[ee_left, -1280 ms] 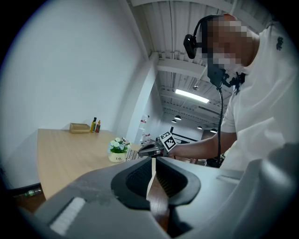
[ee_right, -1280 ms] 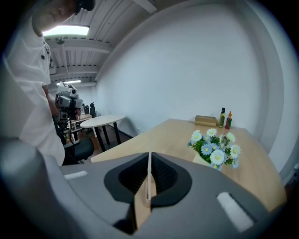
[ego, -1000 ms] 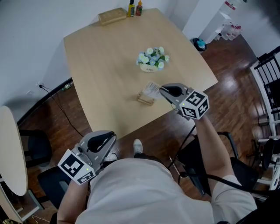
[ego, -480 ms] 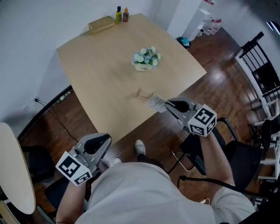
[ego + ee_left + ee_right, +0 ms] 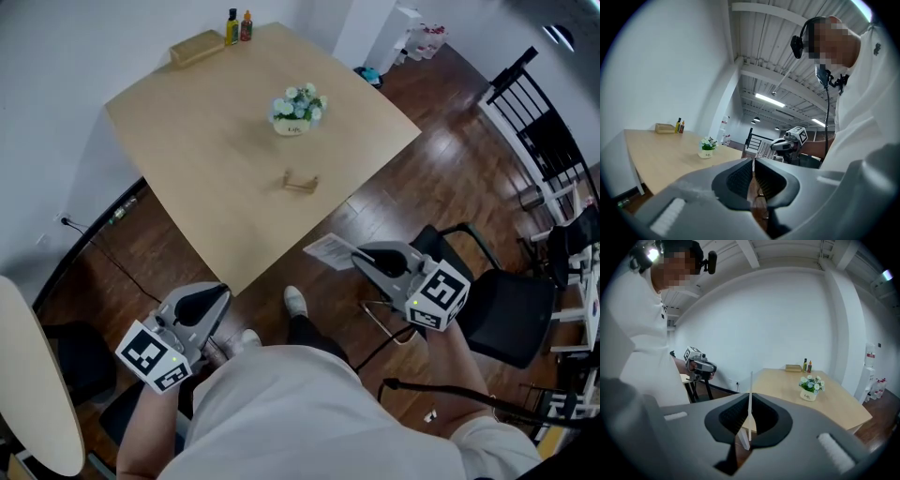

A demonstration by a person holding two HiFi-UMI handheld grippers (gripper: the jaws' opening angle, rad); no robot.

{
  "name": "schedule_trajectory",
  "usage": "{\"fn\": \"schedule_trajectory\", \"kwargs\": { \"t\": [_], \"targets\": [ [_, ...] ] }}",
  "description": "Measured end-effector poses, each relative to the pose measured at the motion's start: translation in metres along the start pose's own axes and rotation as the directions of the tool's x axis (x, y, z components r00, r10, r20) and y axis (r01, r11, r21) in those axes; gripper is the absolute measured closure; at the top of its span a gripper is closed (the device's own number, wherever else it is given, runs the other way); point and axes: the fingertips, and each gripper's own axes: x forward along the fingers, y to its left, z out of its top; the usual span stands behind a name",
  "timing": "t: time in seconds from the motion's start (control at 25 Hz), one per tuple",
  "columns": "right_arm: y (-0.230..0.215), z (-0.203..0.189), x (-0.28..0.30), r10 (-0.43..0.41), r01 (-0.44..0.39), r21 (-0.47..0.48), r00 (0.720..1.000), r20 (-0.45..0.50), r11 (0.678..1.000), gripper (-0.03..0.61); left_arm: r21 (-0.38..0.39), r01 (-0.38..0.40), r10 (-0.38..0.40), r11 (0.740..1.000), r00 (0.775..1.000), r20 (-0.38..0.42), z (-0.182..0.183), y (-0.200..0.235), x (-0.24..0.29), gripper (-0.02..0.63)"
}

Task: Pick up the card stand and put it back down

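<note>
Stand: small light-wood card stand [image 5: 301,183] sat empty on the pale wooden table [image 5: 187,131], between the white pot of flowers [image 5: 295,107] and the near edge | Card: white printed card [image 5: 330,250] was off the table, pinched edge-on by the closed right gripper [image 5: 356,255] | Left gripper [image 5: 220,298]: jaws together, nothing between, well apart from the table.

You have drawn your right tongs [image 5: 356,253] back off the surface [image 5: 197,131]. A second ago they were at the card stand [image 5: 301,182] in mid frame. Now they hang lower right of it, over the floor [image 5: 384,197]. The white card [image 5: 328,249] has come away with them, pinched edge-on between the closed jaws, and the card stand is left bare. Your head has shifted too, so the surface now lies higher and further left in the frame.
</note>
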Motion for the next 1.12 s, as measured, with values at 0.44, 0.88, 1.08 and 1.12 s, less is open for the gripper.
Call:
{"fn": "schedule_trajectory", "kwargs": {
  "t": [0.44, 0.88, 1.08, 1.12],
  "targets": [
    [0.040, -0.006, -0.024, -0.027, 0.027, 0.029, 1.000, 0.015, 0.999, 0.558, 0.036, 0.031, -0.030, 0.999, 0.999, -0.011, -0.006, -0.024, -0.008, 0.617],
    [0.016, -0.005, -0.027, 0.005, -0.005, -0.005, 1.000, 0.011, 1.000, 0.558, 0.002, 0.004, -0.004, 1.000, 1.000, 0.004, -0.011, -0.028, -0.001, 0.617],
    [-0.024, 0.002, -0.016, 0.049, -0.049, -0.037, 0.999, 0.006, 0.998, 0.558, -0.004, -0.030, 0.030, 1.000, 1.000, -0.007, -0.012, -0.024, 0.015, 0.607],
    [-0.034, 0.004, -0.012, 0.059, -0.059, -0.044, 0.998, 0.005, 0.997, 0.558, -0.004, -0.039, 0.039, 0.999, 0.999, -0.009, -0.011, -0.022, 0.018, 0.606]
  ]
}}
